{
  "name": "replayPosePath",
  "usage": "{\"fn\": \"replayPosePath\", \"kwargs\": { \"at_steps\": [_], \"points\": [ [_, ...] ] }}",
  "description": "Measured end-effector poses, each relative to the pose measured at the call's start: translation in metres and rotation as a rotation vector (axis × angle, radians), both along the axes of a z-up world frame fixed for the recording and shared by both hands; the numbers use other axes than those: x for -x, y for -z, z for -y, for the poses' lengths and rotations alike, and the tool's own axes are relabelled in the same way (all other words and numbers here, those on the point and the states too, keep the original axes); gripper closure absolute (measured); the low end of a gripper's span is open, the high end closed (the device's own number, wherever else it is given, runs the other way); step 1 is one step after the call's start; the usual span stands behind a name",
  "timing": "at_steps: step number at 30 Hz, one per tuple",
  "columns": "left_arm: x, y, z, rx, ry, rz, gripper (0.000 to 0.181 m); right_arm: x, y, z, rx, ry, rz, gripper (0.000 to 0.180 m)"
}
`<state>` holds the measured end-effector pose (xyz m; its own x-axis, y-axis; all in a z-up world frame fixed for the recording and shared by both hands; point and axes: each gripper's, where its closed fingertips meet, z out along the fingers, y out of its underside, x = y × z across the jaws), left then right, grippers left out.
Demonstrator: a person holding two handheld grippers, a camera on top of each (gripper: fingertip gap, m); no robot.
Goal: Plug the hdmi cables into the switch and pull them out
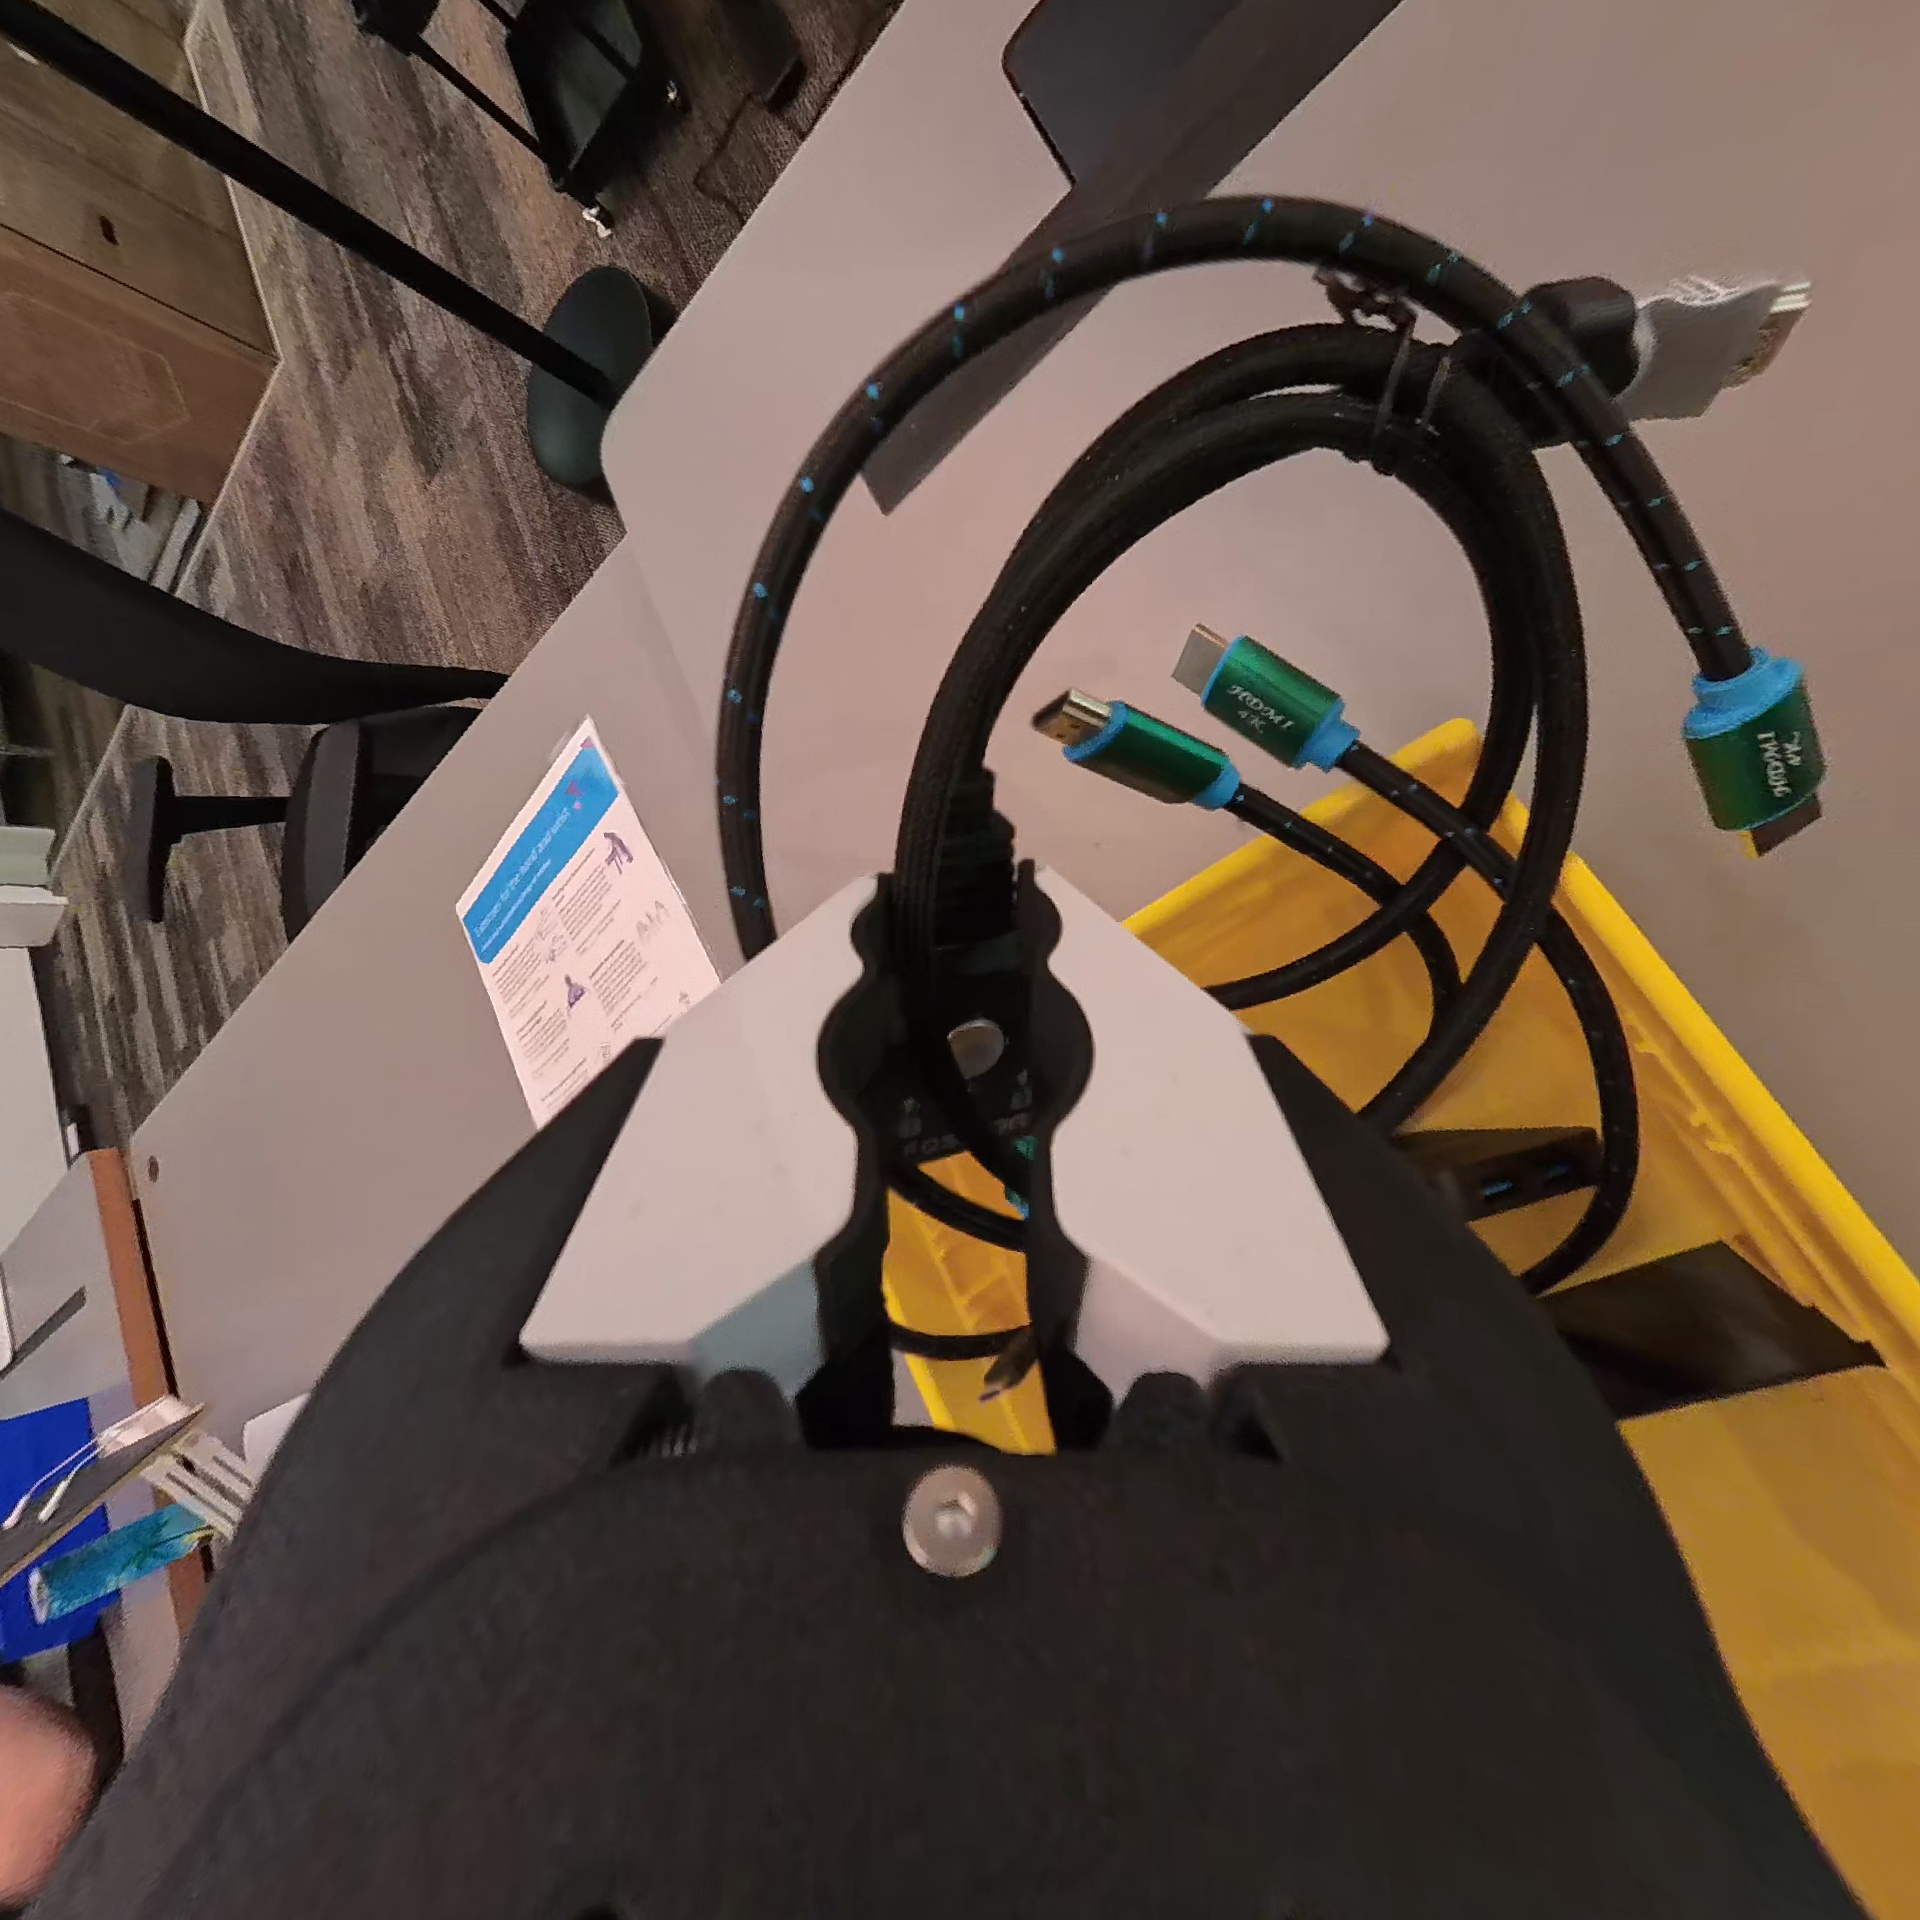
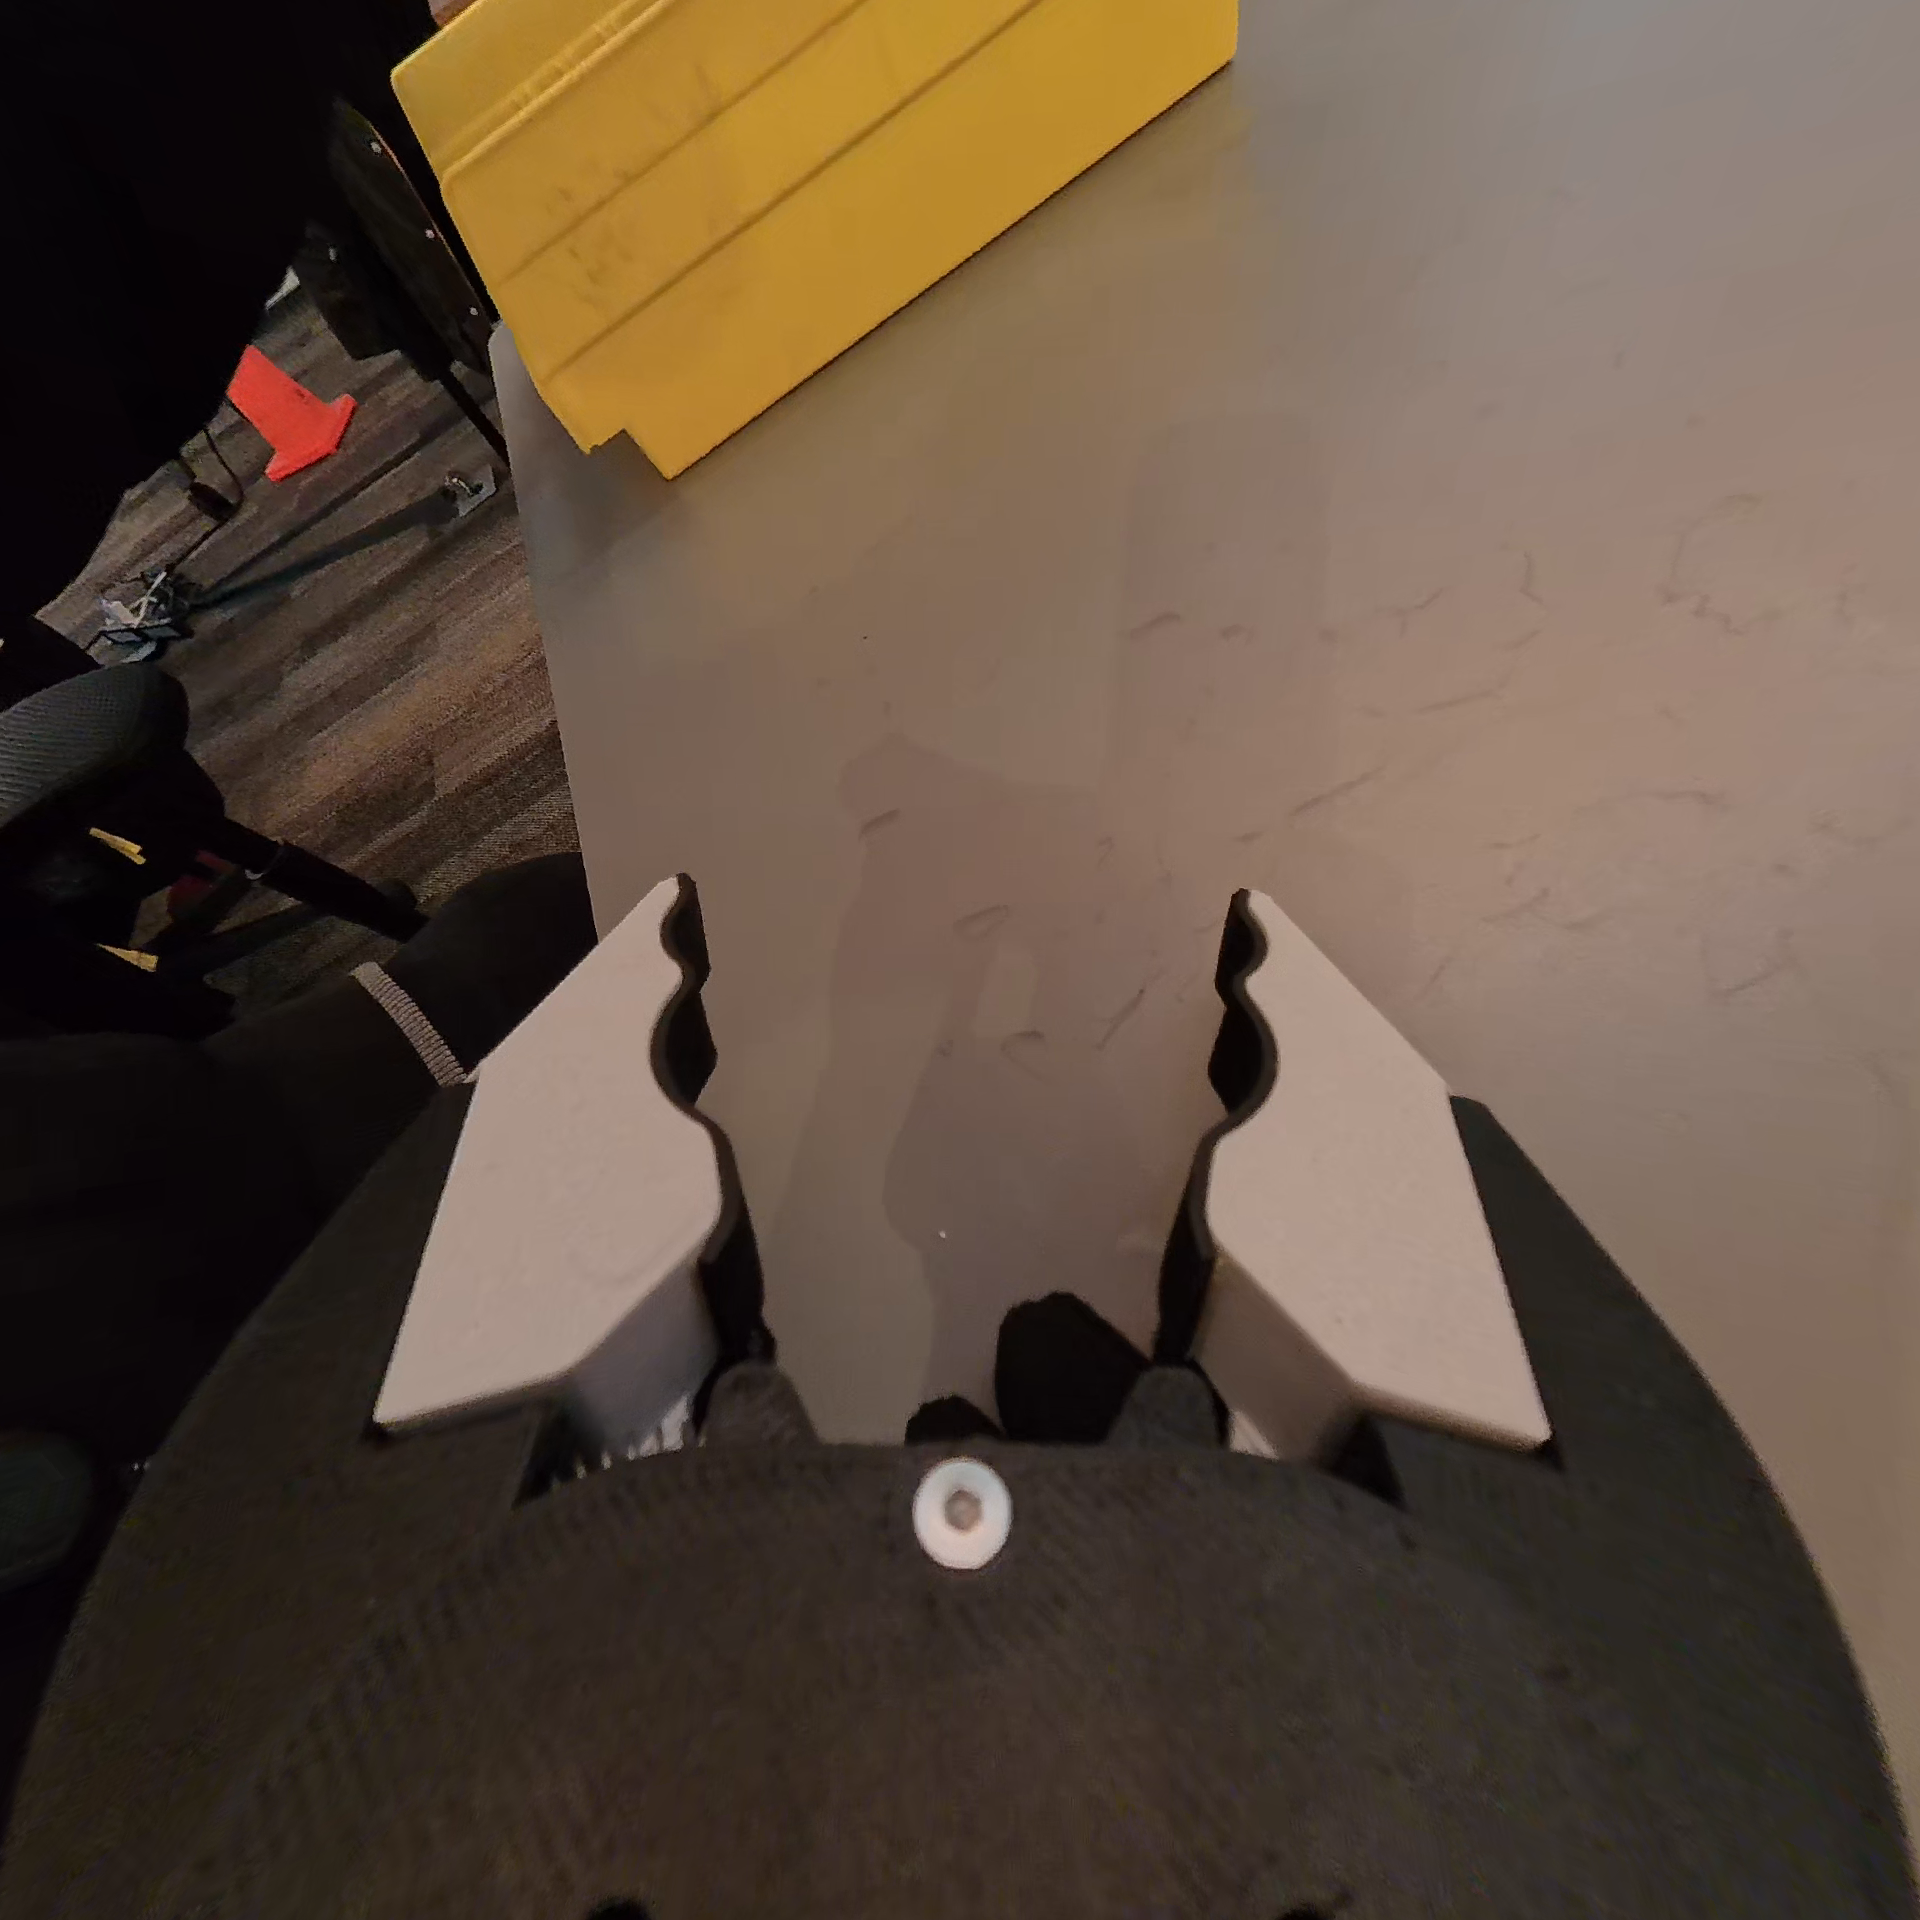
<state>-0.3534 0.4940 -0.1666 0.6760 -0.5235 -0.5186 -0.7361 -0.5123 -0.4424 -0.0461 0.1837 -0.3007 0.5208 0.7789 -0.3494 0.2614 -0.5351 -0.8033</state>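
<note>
My left gripper (image 1: 956, 899) is shut on a small black HDMI switch (image 1: 977, 1049) with a round silver button and holds it in the air above a yellow bin (image 1: 1683, 1143). Black braided HDMI cables (image 1: 831, 499) with blue flecks loop out from it. Three loose green plugs with blue collars hang free: two (image 1: 1153, 753) (image 1: 1262, 701) in the middle, one (image 1: 1756, 764) at the right. A grey plug (image 1: 1704, 343) hangs at the upper right. My right gripper (image 2: 961, 904) is open and empty over the bare grey table (image 2: 1351, 623).
A black USB hub (image 1: 1496, 1174) lies in the yellow bin, which also shows in the right wrist view (image 2: 810, 208). A printed sheet (image 1: 582, 914) lies near the table's left edge. A dark flat object (image 1: 1143, 73) sits at the back. Chairs and an orange cone (image 2: 291, 416) stand on the floor. The gap from one gripper's tips to the other's is roughly 45 centimeters.
</note>
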Motion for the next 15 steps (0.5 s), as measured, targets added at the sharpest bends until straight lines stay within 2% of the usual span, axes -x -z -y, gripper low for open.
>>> {"fn": "replayPosePath", "kwargs": {
  "at_steps": [3,5,12,15],
  "points": [
    [0.002,-0.018,0.002,-0.053,0.006,0.005,0.161,0.0,0.0,0.0,0.0,0.001,0.0,0.083],
    [0.006,-0.031,0.004,-0.09,0.011,0.004,0.181,0.0,0.0,0.0,0.0,0.001,0.001,0.083],
    [0.015,-0.047,0.006,-0.13,0.006,0.032,0.181,0.0,0.001,0.0,0.002,0.001,0.002,0.084],
    [0.014,-0.049,0.004,-0.129,0.0,0.098,0.149,0.0,0.001,0.0,0.004,0.0,0.002,0.084]
  ]
}}
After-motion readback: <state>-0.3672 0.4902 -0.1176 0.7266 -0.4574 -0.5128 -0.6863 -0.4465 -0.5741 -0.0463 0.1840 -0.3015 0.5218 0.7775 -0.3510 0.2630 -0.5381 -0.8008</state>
